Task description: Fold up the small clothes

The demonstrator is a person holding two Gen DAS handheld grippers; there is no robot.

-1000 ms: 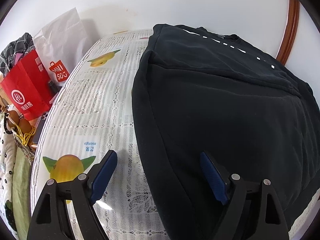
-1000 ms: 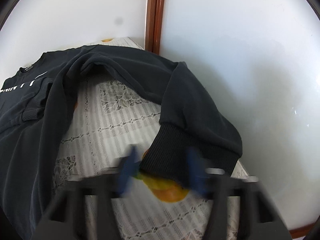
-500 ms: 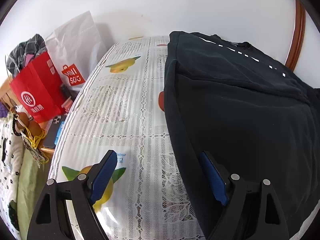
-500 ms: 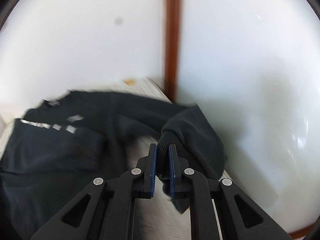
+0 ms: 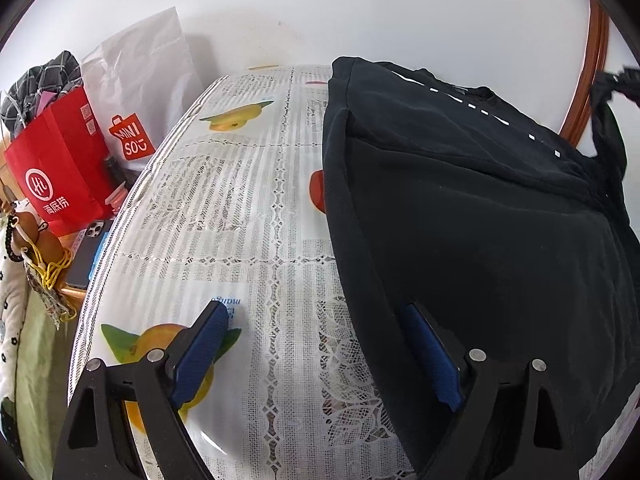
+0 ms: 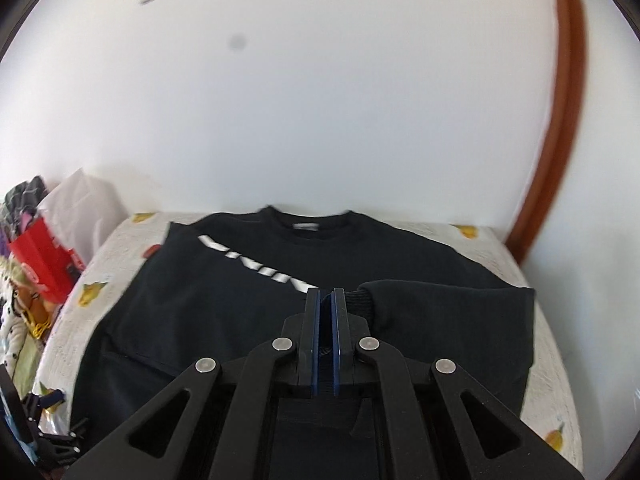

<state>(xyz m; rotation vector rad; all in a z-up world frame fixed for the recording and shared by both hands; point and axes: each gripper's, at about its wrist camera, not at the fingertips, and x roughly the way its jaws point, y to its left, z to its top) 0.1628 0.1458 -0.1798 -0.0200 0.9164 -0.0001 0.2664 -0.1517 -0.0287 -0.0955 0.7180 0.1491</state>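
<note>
Sleeve [image 6: 448,312] swung over sweatshirt [image 6: 208,312], right tongs [image 6: 326,300] clamped.

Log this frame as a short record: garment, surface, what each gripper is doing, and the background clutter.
garment: black sweatshirt with white lettering, spread on the table, collar toward the wall
surface: table under a white lace-pattern tablecloth with fruit prints
right gripper: shut on the ribbed sleeve cuff, held over the chest
left gripper: open, holding nothing, straddling the sweatshirt's left edge
fold state: right sleeve drawn across the body, not yet released
clutter: red paper bag, white Miniso bag, phone left of the table
</note>
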